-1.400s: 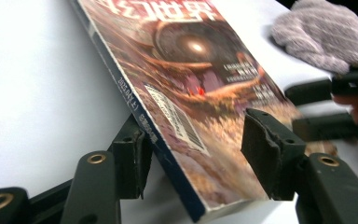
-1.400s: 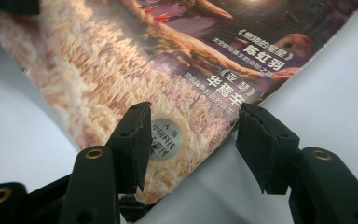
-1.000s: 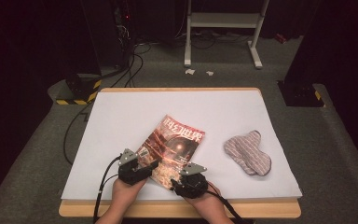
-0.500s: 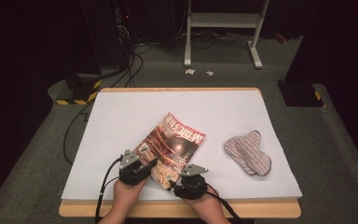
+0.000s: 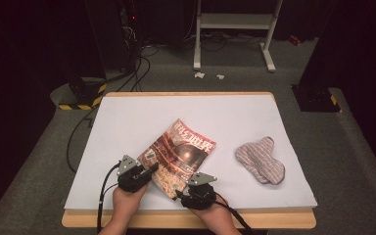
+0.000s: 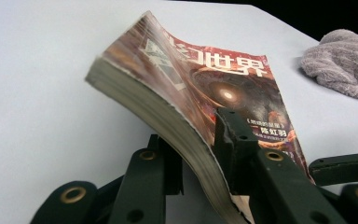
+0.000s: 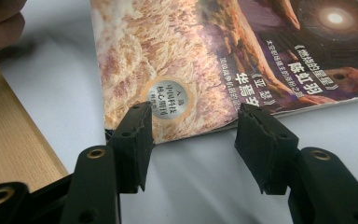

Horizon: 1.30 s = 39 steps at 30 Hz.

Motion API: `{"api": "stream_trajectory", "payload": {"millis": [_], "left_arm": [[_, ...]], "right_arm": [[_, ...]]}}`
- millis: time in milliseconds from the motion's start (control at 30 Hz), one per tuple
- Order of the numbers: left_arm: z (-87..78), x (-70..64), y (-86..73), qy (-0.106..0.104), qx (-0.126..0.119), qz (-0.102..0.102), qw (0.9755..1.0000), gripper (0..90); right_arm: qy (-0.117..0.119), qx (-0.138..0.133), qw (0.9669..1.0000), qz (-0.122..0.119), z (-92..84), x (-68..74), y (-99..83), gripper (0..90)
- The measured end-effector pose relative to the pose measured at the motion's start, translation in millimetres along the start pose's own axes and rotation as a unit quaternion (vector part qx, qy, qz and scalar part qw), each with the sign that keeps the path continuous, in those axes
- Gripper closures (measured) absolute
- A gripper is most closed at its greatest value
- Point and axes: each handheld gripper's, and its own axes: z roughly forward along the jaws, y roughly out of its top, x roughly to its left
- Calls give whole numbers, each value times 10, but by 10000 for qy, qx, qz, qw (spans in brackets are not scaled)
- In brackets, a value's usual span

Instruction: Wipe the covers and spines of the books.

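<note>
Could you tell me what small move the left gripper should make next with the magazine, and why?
Probably lift a little: the left gripper has just been closing and now pinches the magazine edge, already raised, while the right gripper stands open at its corner.

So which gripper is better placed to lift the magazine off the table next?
Probably the left gripper: its jaws have just been closing on the magazine edge, already raised. The right gripper stands open at the corner, gripping nothing.
</note>
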Motion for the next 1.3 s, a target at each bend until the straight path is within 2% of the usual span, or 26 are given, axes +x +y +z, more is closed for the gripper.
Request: {"api": "stream_trajectory", "payload": {"millis": [67,133,267,333,400,500,600,733,900,1000,1100,1233,1267,1300], "left_arm": [[-7,20,16,17,-22,110,9999,763],[-23,59,23,-53,-70,116,9999,783],[-49,123,20,-201,-141,133,9996,793],[-50,137,20,-256,-172,180,9994,796],[-37,152,18,-276,-150,233,9992,798],[-11,178,14,-239,-70,384,9990,797],[19,208,26,-244,-57,413,9988,807],[32,237,44,-320,-39,332,9989,810],[61,255,56,-314,-35,393,9987,809],[65,244,58,-308,-51,468,9984,810],[59,235,52,-290,-68,454,9985,809],[47,197,37,-264,-164,658,9973,809],[41,187,34,-283,-205,706,9969,811],[34,176,32,-296,-262,752,9964,814]], "right_arm": [[-26,-61,9999,-86,-16,7,8,443],[-157,-108,9995,-235,-44,2,16,435],[-283,-213,9992,-188,-127,-87,32,420],[-351,-310,9988,-154,-176,-157,29,421],[-524,-412,9977,-83,-230,-237,15,422],[-718,-526,9960,46,-316,-380,-13,420],[-958,-655,9931,135,-422,-511,-57,421],[-1233,-682,9898,206,-567,-700,-122,431],[-1753,-767,9806,436,-864,-1007,-177,379],[-2149,-803,9712,648,-1056,-1203,-203,317],[-2490,-844,9613,823,-1222,-1378,-249,280],[-2703,-832,9532,1068,-1345,-1571,-319,267],[-2724,-813,9521,1124,-1344,-1622,-341,270],[-2709,-764,9525,1166,-1331,-1679,-365,279]]}}
